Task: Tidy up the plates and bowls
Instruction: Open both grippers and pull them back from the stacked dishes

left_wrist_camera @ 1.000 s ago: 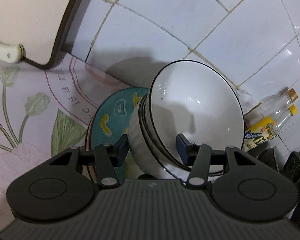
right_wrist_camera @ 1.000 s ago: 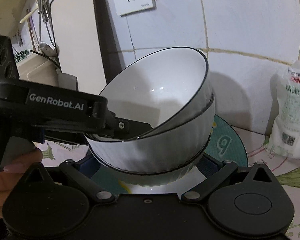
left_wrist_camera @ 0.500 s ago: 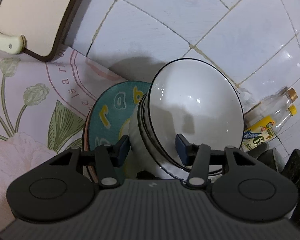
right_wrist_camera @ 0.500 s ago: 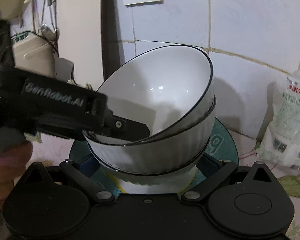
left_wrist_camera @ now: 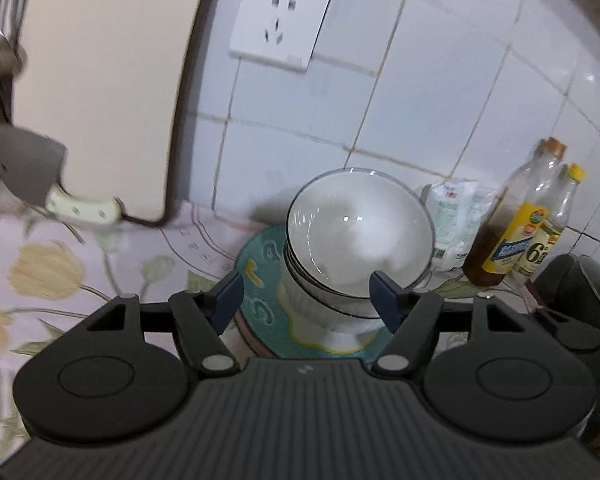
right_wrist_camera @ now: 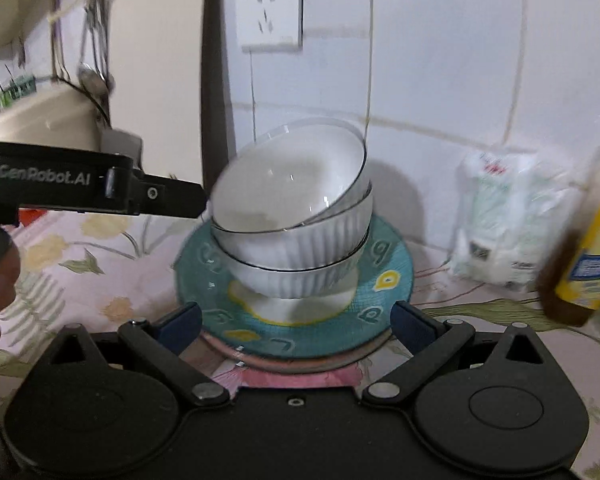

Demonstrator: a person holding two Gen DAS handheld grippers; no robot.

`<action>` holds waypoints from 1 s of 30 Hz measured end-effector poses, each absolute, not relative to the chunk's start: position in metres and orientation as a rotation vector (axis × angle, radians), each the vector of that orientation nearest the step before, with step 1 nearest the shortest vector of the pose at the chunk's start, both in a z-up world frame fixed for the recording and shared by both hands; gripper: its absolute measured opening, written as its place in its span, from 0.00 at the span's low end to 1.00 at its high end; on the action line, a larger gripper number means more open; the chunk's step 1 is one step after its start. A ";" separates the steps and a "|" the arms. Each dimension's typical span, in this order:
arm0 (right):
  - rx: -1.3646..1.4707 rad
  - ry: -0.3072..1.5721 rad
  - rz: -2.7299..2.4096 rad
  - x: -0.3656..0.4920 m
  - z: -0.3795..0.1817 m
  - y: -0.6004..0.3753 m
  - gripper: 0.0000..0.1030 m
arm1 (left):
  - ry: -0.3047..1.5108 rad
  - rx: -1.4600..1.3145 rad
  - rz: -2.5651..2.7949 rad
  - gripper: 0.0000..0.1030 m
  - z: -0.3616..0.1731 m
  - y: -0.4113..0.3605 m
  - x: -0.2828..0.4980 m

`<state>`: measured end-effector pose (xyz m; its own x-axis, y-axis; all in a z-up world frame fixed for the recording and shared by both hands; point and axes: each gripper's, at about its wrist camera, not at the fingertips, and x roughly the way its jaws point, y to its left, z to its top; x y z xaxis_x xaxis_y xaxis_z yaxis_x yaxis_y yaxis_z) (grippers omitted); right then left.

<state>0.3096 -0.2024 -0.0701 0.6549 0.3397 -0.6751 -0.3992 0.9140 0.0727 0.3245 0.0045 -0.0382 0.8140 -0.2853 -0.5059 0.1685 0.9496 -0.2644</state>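
Note:
A stack of white bowls with dark rims (left_wrist_camera: 356,240) (right_wrist_camera: 296,216) sits on a teal patterned plate (right_wrist_camera: 384,280) (left_wrist_camera: 260,276), which lies on other plates against the tiled wall. The top bowl leans tilted in the stack. My left gripper (left_wrist_camera: 306,294) is open and empty, just in front of the bowls; its arm shows in the right wrist view (right_wrist_camera: 100,192), tip beside the top bowl's left rim. My right gripper (right_wrist_camera: 296,324) is open and empty, its fingers either side of the plate's near edge.
A cutting board (left_wrist_camera: 100,80) leans on the wall at the left with a cleaver (left_wrist_camera: 52,188) before it. A wall socket (left_wrist_camera: 280,36) is above. A white bag (right_wrist_camera: 500,220) and oil bottles (left_wrist_camera: 516,220) stand to the right. A floral cloth (left_wrist_camera: 60,272) covers the counter.
Both grippers have pulled back from the bowls. My left gripper, which had its fingers either side of the top bowl's rim, is now clear of it, and the bowl rests tilted in the stack.

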 end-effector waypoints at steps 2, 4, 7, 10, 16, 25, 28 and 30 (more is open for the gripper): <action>-0.075 0.732 0.445 0.295 -0.061 -0.204 0.99 | 0.551 -0.190 -0.243 0.68 -0.028 0.006 0.308; 0.006 0.685 0.418 0.279 -0.054 -0.214 0.99 | 0.541 -0.155 -0.243 0.68 -0.017 0.004 0.292; 0.126 0.642 0.387 0.257 -0.045 -0.229 0.99 | 0.515 -0.108 -0.251 0.68 -0.002 0.004 0.267; 0.185 0.603 0.341 0.238 -0.036 -0.231 0.96 | 0.500 -0.087 -0.261 0.68 0.008 0.006 0.243; 0.161 0.558 0.242 0.205 -0.019 -0.236 0.94 | 0.445 -0.085 -0.243 0.74 0.022 0.011 0.195; -0.001 0.570 0.156 0.153 0.004 -0.229 0.97 | 0.420 -0.033 -0.266 0.84 0.032 0.016 0.133; -0.003 0.572 0.146 0.140 0.007 -0.229 0.98 | 0.405 -0.041 -0.266 0.90 0.036 0.021 0.117; 0.035 0.536 0.147 0.131 0.008 -0.232 0.98 | 0.371 -0.029 -0.271 0.91 0.035 0.022 0.103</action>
<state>0.1314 -0.2322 0.0080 0.8494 0.1486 -0.5063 -0.1302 0.9889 0.0719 0.1030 0.0223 0.0354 0.8963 -0.2664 -0.3545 0.2558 0.9636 -0.0775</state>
